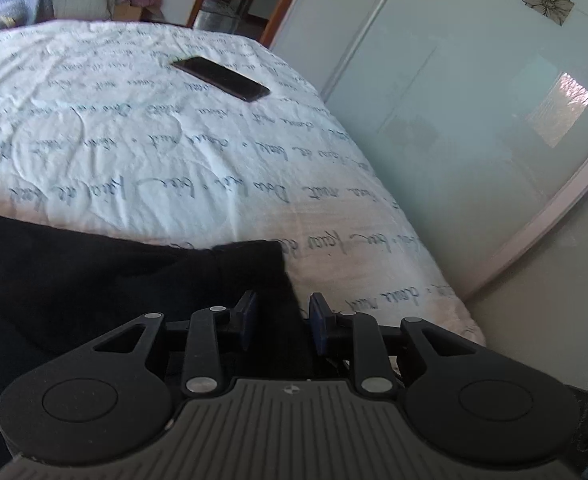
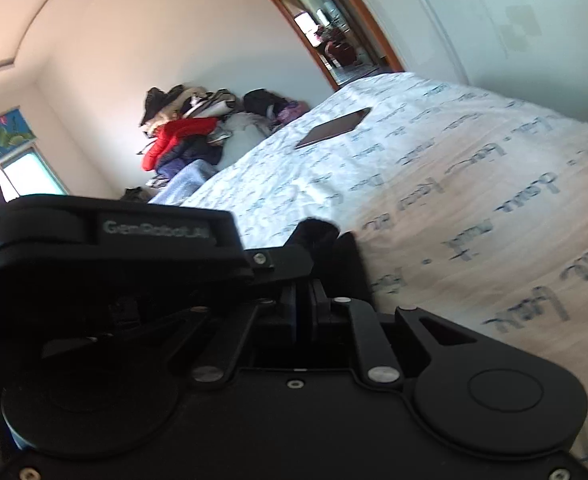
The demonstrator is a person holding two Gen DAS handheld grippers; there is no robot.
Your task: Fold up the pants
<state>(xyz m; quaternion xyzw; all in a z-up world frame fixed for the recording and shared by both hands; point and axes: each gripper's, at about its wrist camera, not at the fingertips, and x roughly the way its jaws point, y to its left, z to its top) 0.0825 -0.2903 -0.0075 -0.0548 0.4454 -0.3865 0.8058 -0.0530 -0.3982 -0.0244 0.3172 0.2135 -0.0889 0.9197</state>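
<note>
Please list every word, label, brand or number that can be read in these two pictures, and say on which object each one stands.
"GenRobot.AI": pale lettering, slightly blurred, on the black body of the left gripper seen from the right wrist camera.
Handwritten-style script printed all over the bed sheet: upside down and blurred, not readable with certainty.
Phone: dark screen, no text.
Flower sticker on the wardrobe door: a drawing, no words.

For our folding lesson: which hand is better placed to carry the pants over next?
Probably right: the right gripper looks clamped on the pants, while the left gripper has its jaws apart, cloth loose between them.
</note>
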